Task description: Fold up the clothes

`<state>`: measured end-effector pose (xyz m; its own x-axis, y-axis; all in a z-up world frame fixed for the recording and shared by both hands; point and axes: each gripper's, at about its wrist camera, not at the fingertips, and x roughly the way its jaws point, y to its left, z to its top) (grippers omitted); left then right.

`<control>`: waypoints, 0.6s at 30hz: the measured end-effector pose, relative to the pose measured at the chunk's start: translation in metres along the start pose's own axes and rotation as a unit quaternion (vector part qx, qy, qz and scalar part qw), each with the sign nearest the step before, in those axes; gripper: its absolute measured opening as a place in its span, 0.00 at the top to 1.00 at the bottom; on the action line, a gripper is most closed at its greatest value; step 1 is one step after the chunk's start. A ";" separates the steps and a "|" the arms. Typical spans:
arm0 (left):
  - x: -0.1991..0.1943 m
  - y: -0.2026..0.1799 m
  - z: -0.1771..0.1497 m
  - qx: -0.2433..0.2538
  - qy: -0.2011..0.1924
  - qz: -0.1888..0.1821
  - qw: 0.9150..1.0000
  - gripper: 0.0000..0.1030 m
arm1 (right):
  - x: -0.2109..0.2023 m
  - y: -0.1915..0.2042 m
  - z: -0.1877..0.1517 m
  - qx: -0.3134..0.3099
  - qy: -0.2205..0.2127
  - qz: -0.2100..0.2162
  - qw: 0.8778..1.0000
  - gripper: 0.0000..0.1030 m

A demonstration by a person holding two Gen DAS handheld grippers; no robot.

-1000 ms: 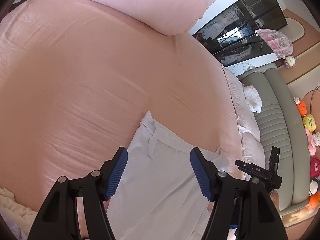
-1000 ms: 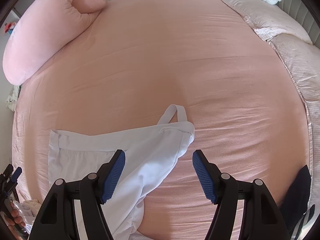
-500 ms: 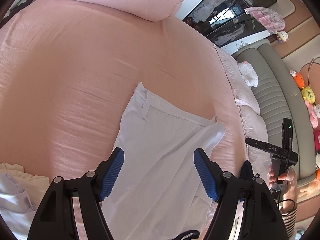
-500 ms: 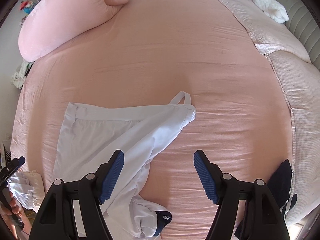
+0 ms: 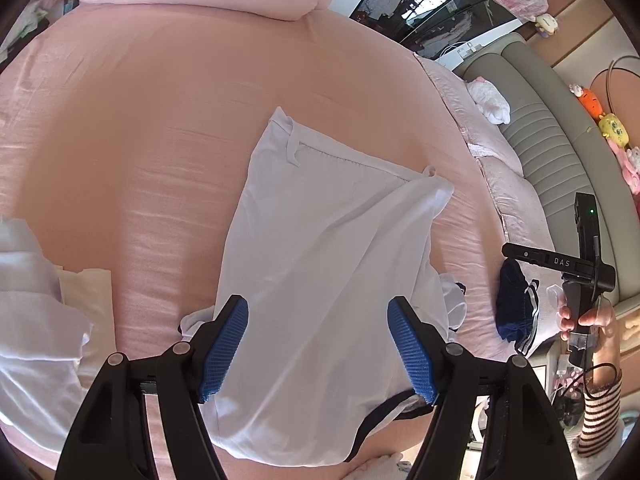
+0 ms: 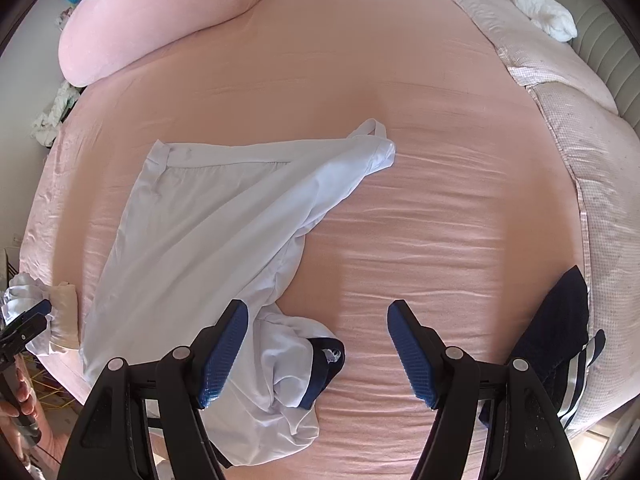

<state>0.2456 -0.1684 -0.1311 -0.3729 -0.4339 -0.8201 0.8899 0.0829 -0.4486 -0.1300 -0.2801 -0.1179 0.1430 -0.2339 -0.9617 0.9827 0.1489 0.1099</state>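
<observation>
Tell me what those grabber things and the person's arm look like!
Each grabber, the left gripper and the right gripper, has black angular arms with silver rivets and ridged blue pads. One handle reads "DAS" beside a green light. The sleeve is striped.

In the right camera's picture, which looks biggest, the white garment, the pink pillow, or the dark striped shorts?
1. White garment, clearly the largest.
2. Pink pillow, though it lies farther away, so it may really be larger.
3. Dark striped shorts, partly cut off behind the fingers.

Both claws backed off garment (image 5: 320, 240).
</observation>
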 end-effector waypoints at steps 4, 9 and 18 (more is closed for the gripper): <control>-0.004 0.011 -0.022 -0.020 -0.013 -0.010 1.000 0.31 | -0.003 -0.004 -0.026 0.008 -0.011 0.003 1.000 0.30; -0.009 0.027 -0.049 -0.028 -0.033 -0.018 0.999 0.31 | -0.002 -0.017 -0.063 0.051 -0.029 0.040 0.997 0.30; -0.011 0.052 -0.092 -0.027 -0.056 -0.015 0.998 0.31 | 0.030 -0.051 -0.119 0.158 -0.027 0.139 0.977 0.30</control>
<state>0.2719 -0.0768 -0.1776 -0.3643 -0.5340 -0.7630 0.8622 0.1164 -0.4931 -0.1901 -0.1808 -0.1820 0.4070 -0.2785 -0.8699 0.8911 -0.0882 0.4451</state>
